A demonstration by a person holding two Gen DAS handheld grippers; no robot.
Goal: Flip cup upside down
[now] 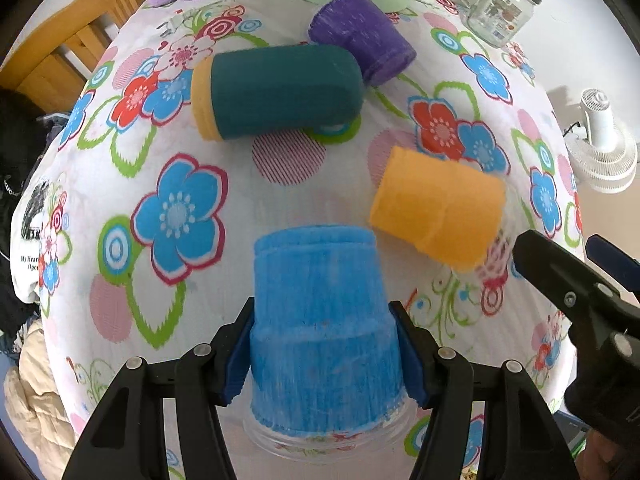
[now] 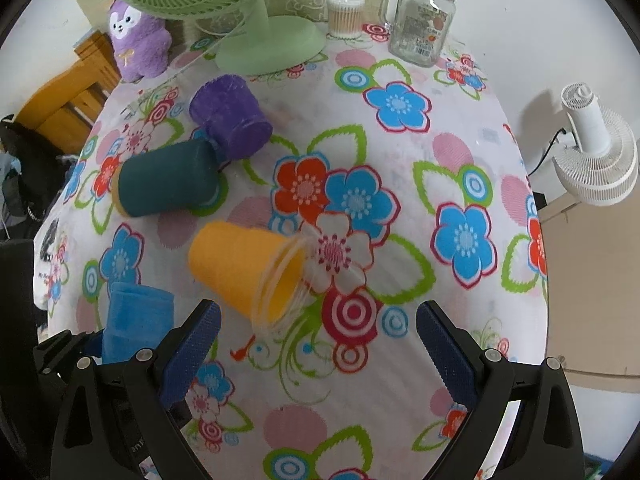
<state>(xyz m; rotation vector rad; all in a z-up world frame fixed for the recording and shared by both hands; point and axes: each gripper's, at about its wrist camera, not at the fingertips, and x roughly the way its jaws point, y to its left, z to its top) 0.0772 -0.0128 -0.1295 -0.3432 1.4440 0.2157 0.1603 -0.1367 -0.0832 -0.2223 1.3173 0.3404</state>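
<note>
One blue cup [image 1: 320, 332] is sitting mouth-down on the flowery tablecloth [image 1: 176, 216], and your left gripper [image 1: 322, 354] is squeezing its sides, so you are likely finishing this flip; next you are probably letting go gently. It is looking fuzzy with a clear rim. Your right gripper [image 2: 318, 354] is hanging wide open beside the orange cup [image 2: 248, 266], which is lying on its side.

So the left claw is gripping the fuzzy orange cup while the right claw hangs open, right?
Not quite. In the left wrist view, the left claw grips the fuzzy blue plastic cup; the fuzzy orange cup lies free on its side. The right claw is indeed open.
</note>
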